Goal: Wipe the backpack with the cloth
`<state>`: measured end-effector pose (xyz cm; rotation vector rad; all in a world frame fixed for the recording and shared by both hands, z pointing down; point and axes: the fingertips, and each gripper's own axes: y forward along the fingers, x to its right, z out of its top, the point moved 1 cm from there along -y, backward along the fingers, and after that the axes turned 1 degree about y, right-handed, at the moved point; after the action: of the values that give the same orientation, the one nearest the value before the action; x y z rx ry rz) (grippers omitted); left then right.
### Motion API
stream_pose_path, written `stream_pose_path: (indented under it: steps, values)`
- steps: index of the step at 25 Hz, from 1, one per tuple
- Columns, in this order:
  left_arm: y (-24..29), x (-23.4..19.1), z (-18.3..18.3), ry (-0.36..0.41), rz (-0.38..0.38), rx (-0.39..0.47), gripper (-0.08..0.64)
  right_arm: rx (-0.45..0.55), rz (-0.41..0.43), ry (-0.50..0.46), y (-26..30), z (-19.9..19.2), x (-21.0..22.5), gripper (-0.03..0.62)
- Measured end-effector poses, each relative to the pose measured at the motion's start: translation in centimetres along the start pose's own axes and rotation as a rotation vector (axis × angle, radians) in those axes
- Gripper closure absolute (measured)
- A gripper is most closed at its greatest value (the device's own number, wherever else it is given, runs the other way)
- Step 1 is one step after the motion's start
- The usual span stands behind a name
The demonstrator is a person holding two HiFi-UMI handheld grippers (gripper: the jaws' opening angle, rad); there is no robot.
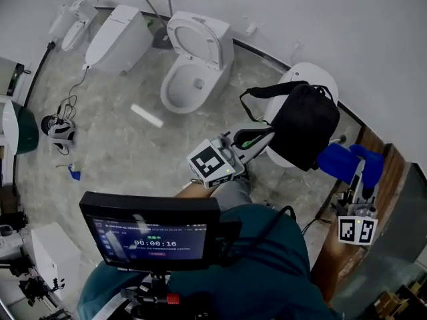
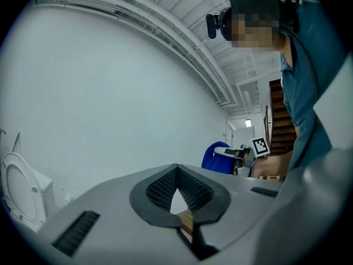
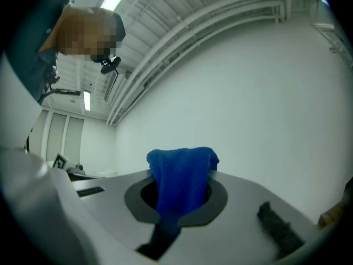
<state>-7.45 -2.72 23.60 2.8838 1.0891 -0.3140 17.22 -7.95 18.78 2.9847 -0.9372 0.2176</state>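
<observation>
Cam layout: one head cam steep down, two gripper cams tilted up at wall and ceiling.

Head view sits above the person and faces down on floor (image 1: 120, 145), toilet (image 1: 193, 65) and backpack (image 1: 307, 122), mid range. Left gripper view rides the left gripper (image 2: 176, 167) and looks along its fingers at the white wall (image 2: 110, 93), with the toilet at its left edge. Right gripper view does the same from the right gripper (image 3: 182, 153), with the cloth (image 3: 182, 175) right at the lens. Shared: head and left gripper views both catch the cloth. Each gripper view catches a marker cube (image 2: 260, 146) of the other gripper and the person from below.
</observation>
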Motion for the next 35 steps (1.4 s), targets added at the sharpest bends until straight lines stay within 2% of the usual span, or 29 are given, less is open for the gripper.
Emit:
stream_pose_path:
  steps: [4,8,14,17,22,26,31,35]
  values:
    - [-1.8,4.4,2.1,0.033,-0.002,0.036,0.557,0.108,0.029,-0.045,-5.4,5.8,-2.2,0.578]
    - [-4.4,10.3,2.7,0.06,0.006,0.051,0.557,0.162,0.04,-0.068,-12.3,8.9,-4.3,0.578]
    - [-9.3,21.0,1.9,0.085,0.055,0.086,0.557,0.143,0.087,-0.085,-23.5,9.1,-7.4,0.578]
    - [-10.9,24.5,1.2,0.079,0.039,0.111,0.557,0.123,0.091,-0.076,-26.6,7.7,-8.3,0.578]
    - [-16.9,33.8,2.5,0.173,0.062,0.059,0.557,0.102,0.098,-0.039,-36.4,8.8,-12.0,0.578]
    - [-20.6,36.4,4.0,0.206,0.073,0.07,0.557,0.114,0.097,-0.055,-40.0,9.9,-14.5,0.578]
    - [-25.0,37.5,4.1,0.19,0.091,0.066,0.557,0.097,0.091,-0.055,-42.5,9.5,-18.0,0.578]
    - [-29.7,38.7,4.3,0.19,0.072,0.093,0.557,0.106,0.1,-0.076,-44.1,9.4,-22.6,0.578]
